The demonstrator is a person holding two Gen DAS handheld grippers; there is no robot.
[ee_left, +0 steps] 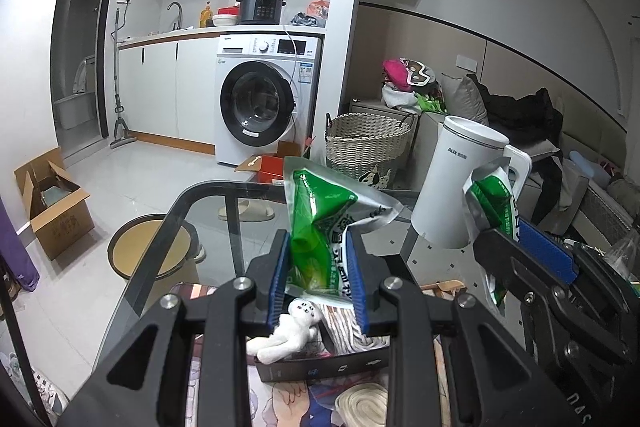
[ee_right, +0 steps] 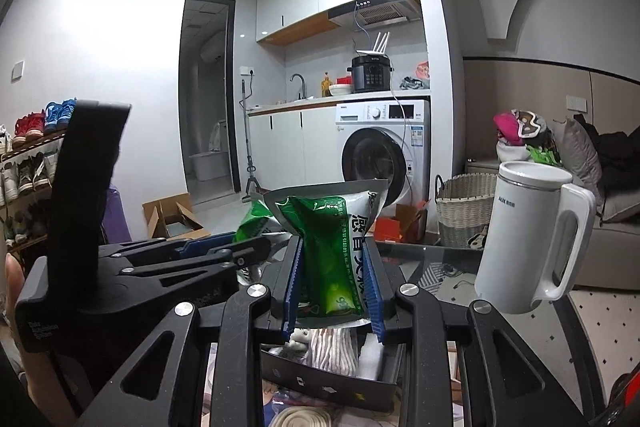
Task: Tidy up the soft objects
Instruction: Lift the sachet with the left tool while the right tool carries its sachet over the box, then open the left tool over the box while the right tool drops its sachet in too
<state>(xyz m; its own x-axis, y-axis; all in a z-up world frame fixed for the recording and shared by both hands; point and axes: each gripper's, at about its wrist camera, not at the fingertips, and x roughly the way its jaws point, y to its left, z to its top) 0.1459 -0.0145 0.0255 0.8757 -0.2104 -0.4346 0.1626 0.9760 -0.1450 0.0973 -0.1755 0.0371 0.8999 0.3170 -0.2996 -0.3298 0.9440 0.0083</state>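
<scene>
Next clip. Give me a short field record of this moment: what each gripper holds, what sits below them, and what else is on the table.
left gripper: shut on a green sachet, held upright
right gripper: shut on a second green sachet, also upright
below the grippers: dark box holding a white plush toy and striped cloth
table: glass top, white jug standing on it
task stage: both sachets held over the box, not yet placed

A small lived-in home, a studio flat: at the far side a kitchenette with a front-loading washing machine (ee_left: 267, 99) under the counter, sink tap (ee_left: 176, 13) and pressure cooker (ee_left: 262, 5); right, a wicker laundry basket (ee_left: 366, 143); left, a shoe rack (ee_right: 28, 163).
</scene>
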